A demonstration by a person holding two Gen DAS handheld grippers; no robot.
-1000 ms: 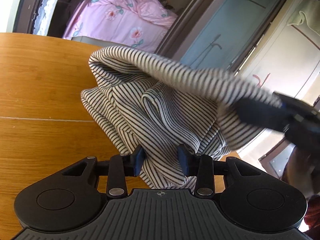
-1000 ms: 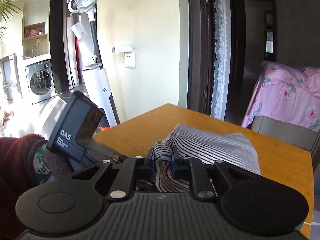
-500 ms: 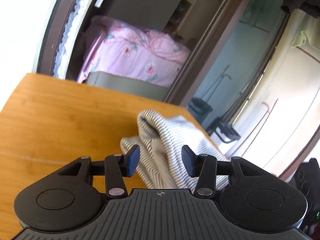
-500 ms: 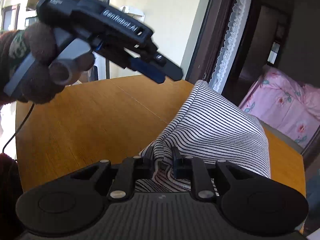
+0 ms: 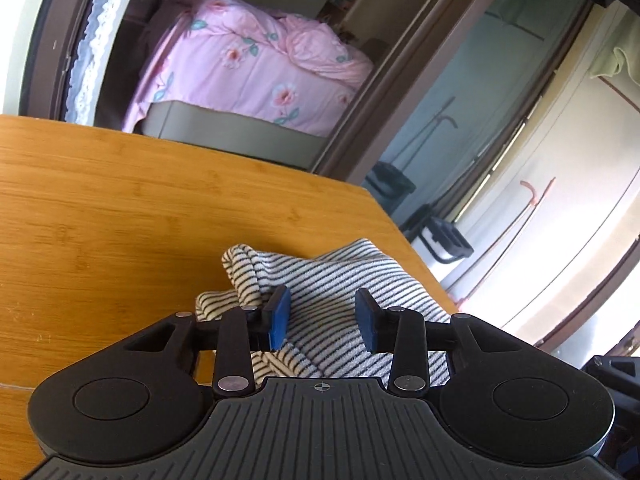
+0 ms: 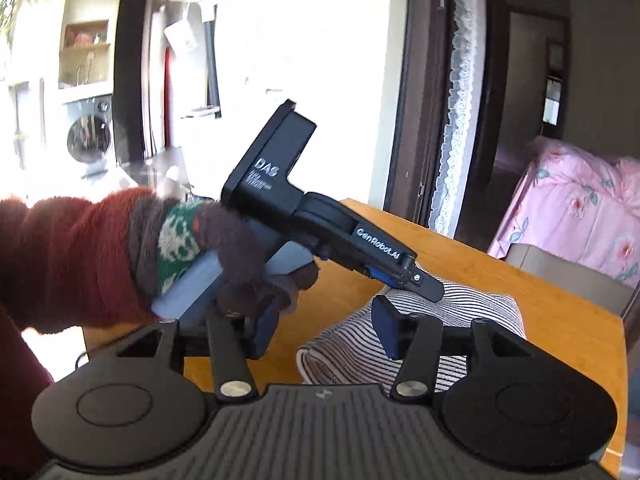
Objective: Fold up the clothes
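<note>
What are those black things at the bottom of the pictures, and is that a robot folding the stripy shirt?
No robot here. A person holds a black grabber tool in each hand, and each tool has a camera looking along its two fingers. One picture comes from the left gripper, the other from the right gripper. In the right one you see the gloved hand holding the left tool. A striped garment lies bunched on the wooden table. Neither tool grips it: the left jaws are closing, the right opening.

Striped garment (image 5: pixel 340 280) — near edge hidden behind tool; sleeve (image 6: pixel 60 260) blurred.
</note>
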